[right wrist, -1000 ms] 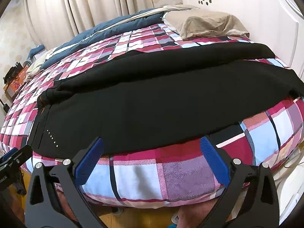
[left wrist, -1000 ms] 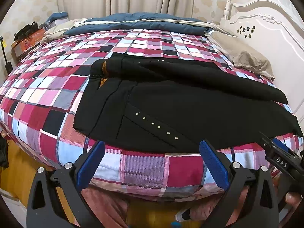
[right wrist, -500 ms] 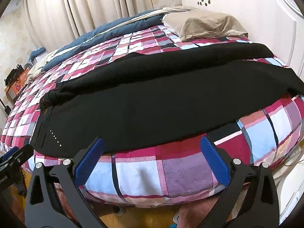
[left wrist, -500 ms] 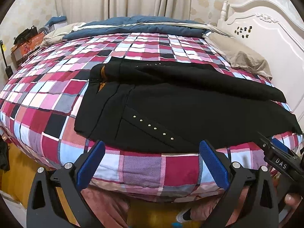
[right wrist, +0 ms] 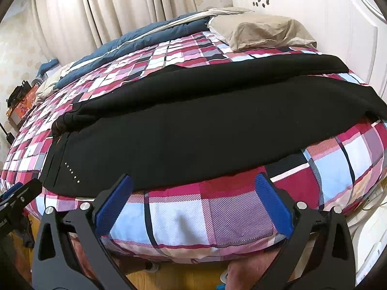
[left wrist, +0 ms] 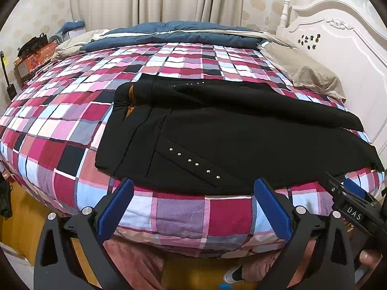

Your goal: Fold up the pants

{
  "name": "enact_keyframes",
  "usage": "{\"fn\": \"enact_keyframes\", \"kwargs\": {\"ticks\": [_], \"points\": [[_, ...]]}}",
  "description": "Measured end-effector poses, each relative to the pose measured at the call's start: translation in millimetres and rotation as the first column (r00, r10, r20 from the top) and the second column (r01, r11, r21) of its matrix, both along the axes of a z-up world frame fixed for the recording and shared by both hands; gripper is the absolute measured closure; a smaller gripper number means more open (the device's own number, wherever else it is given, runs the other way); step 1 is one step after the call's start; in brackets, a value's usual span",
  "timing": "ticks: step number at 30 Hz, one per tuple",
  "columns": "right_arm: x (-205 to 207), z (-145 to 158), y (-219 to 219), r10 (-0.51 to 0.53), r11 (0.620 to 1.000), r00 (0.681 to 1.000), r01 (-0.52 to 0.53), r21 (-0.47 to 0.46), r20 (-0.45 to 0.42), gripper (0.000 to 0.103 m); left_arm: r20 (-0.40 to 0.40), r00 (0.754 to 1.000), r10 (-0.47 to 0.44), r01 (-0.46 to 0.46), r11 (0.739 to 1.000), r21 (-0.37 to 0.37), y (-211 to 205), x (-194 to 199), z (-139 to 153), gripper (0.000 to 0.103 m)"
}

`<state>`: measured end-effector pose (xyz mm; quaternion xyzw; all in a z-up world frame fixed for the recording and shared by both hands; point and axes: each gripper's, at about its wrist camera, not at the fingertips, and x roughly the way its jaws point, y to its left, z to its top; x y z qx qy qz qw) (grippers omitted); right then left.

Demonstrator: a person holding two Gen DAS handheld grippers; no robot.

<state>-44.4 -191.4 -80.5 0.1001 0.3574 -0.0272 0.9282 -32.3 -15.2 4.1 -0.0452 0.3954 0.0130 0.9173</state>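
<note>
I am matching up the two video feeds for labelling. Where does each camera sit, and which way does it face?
Left wrist view: sits on the left tool at the bed's near edge, facing the waist end of the black pants; its open blue fingers and the right tool show.
Right wrist view: sits on the right tool, facing the pant legs; its open fingers show, and the left tool at the left edge.
Both share the pants, plaid bedspread, pillow and curtains.
</note>
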Motion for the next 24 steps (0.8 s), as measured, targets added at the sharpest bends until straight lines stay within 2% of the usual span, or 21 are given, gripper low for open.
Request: {"fn": "enact_keyframes", "kwargs": {"ticks": [24], "points": [[3.6,-6.9,-0.4,0.004,1.000,1.000,-0.004,0.005,-0.026,0.002,-0.010,1.000,-0.005,0.005,1.000,-0.003,-1.8,4.3,-2.8,0.004]]}}
